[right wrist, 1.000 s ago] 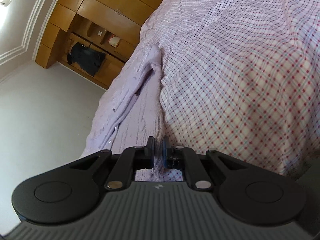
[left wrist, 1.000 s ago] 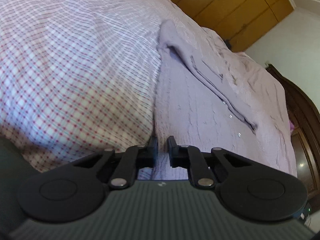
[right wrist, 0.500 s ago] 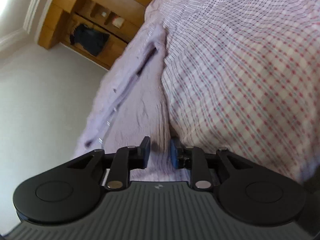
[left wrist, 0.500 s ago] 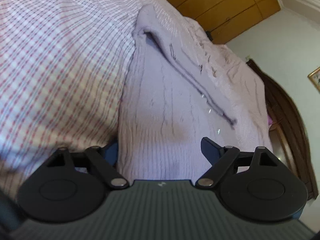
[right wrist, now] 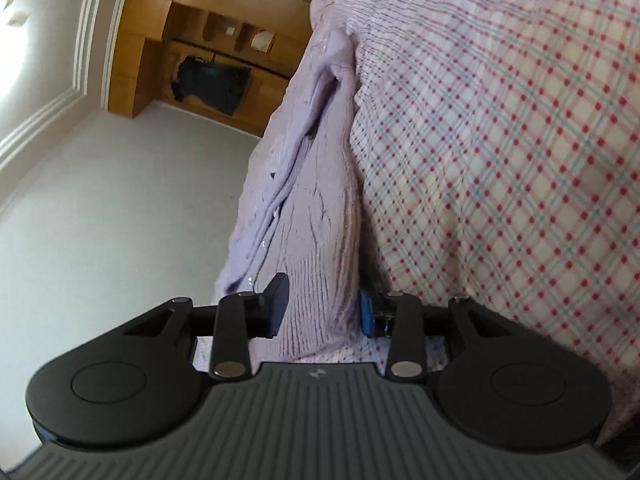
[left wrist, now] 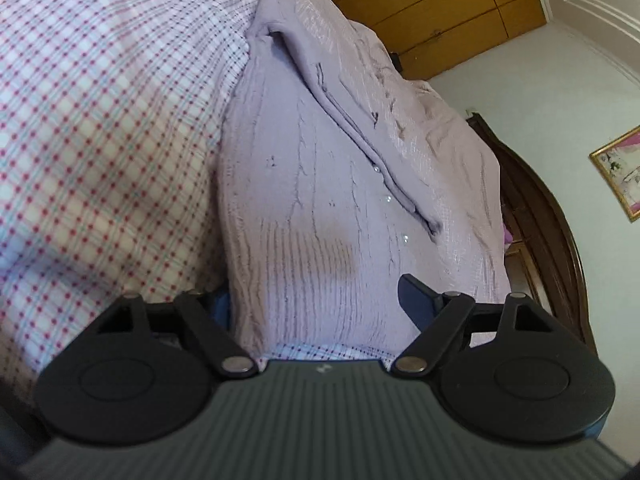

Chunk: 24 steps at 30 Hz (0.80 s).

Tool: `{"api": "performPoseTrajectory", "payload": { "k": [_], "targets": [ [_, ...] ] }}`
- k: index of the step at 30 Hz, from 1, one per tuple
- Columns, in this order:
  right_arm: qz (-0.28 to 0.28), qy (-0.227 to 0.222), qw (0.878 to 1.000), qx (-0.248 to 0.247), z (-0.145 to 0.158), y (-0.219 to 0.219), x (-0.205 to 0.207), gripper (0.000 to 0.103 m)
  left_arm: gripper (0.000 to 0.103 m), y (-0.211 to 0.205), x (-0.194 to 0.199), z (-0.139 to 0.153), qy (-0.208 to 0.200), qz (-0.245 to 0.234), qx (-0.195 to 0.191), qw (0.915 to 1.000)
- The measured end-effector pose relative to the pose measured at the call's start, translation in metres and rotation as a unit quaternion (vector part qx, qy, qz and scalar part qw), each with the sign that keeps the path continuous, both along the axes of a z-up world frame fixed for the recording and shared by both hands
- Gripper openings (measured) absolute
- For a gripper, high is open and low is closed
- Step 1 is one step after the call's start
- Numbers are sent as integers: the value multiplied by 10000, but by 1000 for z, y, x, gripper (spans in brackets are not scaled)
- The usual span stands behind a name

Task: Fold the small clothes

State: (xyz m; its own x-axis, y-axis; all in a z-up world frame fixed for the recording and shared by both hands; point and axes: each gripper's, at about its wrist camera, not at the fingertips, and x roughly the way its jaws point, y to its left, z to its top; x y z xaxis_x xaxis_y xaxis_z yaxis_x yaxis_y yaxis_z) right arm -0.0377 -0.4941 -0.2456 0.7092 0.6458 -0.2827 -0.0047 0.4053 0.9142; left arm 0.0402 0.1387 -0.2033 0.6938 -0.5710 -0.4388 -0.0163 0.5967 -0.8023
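Note:
A lilac cable-knit cardigan (left wrist: 316,184) lies on the checked bedsheet (left wrist: 100,120), its button edge folded over along its length. My left gripper (left wrist: 320,300) is open, its jaws standing wide on either side of the ribbed hem. In the right wrist view the same cardigan (right wrist: 312,208) runs away from me along the bedsheet (right wrist: 500,128). My right gripper (right wrist: 324,308) is open, with the ribbed hem lying between its jaws and not pinched.
Wooden wardrobes (left wrist: 420,12) stand behind the bed. A dark wooden headboard (left wrist: 548,240) curves at the right and a framed picture (left wrist: 620,172) hangs on the wall. In the right wrist view, wooden shelving (right wrist: 200,40) holds a dark garment (right wrist: 212,84).
Both grippers were shut a second ago and have opened. The left opened wide first, then the right. Both views have moved closer to the cardigan's hem.

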Motion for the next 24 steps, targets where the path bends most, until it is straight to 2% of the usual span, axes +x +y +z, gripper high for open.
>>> {"api": "performPoseTrajectory", "payload": {
  "k": [1,4,5,6,7,8,9,12,15,19,24],
  "targets": [
    [-15,16,10000,63,-2,0,1,43,79,2,-1,0,22,49,-47,10000],
    [-133,77,9995,267,-6,0,4,43,58,13,-11,-5,157,246,-57,9996],
    [-163,84,9995,269,-5,0,4,41,42,16,-15,-6,231,336,-8,9992],
    [-173,81,9996,201,-5,1,5,33,23,18,-15,-8,325,422,72,9986],
    [-185,95,9998,45,-3,3,6,25,14,20,-16,-10,450,506,146,9976],
    [-201,118,9997,-111,-3,2,6,10,13,23,-16,-12,515,562,135,9970],
    [-236,162,9991,-300,-2,6,6,8,13,25,-15,-14,504,571,70,9971],
    [-242,127,9990,-364,1,8,7,8,12,27,-15,-9,378,594,168,9974],
    [-305,129,9986,-408,2,12,6,8,12,27,-18,-4,264,621,84,9977],
    [-322,35,9993,-170,12,4,-7,8,12,33,-21,9,137,650,-78,9978],
    [-316,-194,9993,-74,32,5,-7,8,12,34,-20,23,71,638,43,9979]
  ]
}}
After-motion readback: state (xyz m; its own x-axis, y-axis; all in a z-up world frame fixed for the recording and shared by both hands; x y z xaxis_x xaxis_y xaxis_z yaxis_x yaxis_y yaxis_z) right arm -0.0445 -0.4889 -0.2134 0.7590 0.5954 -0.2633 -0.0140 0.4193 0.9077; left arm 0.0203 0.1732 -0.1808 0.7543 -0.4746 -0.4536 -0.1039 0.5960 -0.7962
